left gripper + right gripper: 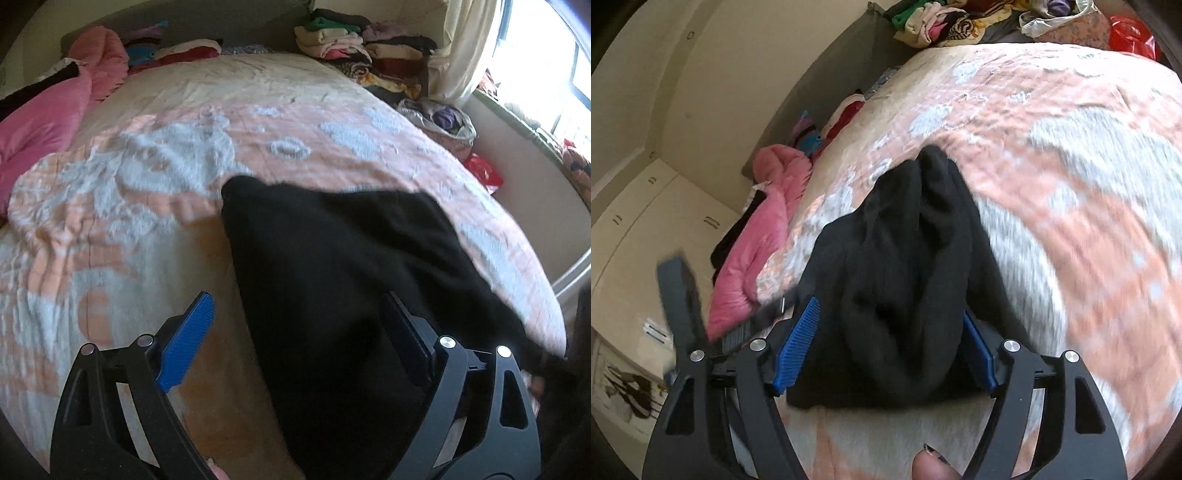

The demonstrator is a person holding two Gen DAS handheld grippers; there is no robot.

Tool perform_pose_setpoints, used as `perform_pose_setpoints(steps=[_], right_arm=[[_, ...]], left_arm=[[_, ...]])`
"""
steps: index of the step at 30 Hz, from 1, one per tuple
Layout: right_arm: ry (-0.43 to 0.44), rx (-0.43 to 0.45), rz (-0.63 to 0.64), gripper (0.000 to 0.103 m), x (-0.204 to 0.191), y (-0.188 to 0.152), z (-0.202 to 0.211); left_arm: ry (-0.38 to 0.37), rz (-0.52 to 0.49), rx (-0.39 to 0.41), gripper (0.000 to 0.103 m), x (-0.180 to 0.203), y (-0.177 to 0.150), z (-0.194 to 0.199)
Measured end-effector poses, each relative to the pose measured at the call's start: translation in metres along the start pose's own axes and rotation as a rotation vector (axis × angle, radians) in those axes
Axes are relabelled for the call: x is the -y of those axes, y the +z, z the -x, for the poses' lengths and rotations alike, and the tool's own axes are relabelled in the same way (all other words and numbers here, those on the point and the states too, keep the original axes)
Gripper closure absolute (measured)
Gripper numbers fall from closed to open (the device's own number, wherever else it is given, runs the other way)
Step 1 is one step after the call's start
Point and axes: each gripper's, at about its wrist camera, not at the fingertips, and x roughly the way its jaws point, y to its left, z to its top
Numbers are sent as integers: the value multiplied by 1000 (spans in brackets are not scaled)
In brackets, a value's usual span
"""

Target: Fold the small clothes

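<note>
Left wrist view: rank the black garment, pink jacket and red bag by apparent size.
1. black garment, though it is nearest the camera
2. pink jacket, cut off at the frame edge
3. red bag, plainly smallest

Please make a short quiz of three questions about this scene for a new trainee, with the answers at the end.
1. True or false: the left gripper is clamped shut on the black garment.
2. Which colour is the puffy jacket lying at the side of the bed? A) green B) pink C) yellow
3. Fill in: the black garment lies on a peach and white ______.

Key
1. False. The jaws stand wide open, with the cloth lying between them. The right gripper is open around the garment too.
2. B.
3. Blanket. A pile of folded clothes sits at its far end.
</note>
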Motion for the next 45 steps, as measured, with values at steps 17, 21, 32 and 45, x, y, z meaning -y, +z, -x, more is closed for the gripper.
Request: perform_pose_setpoints(steps=[17, 21, 32, 45], right_arm=[[-193, -48, 315, 81, -7, 24, -22], [-191, -21, 295, 79, 1, 19, -17], [-274, 66, 311, 51, -12, 27, 6], [-447, -114, 480, 78, -35, 69, -73]], left_arm=[[-58, -42, -25, 19, 23, -13, -3], [-65, -41, -31, 19, 24, -17, -4], [-63, -39, -35, 19, 22, -20, -3], [-60, -43, -27, 19, 26, -23, -2]])
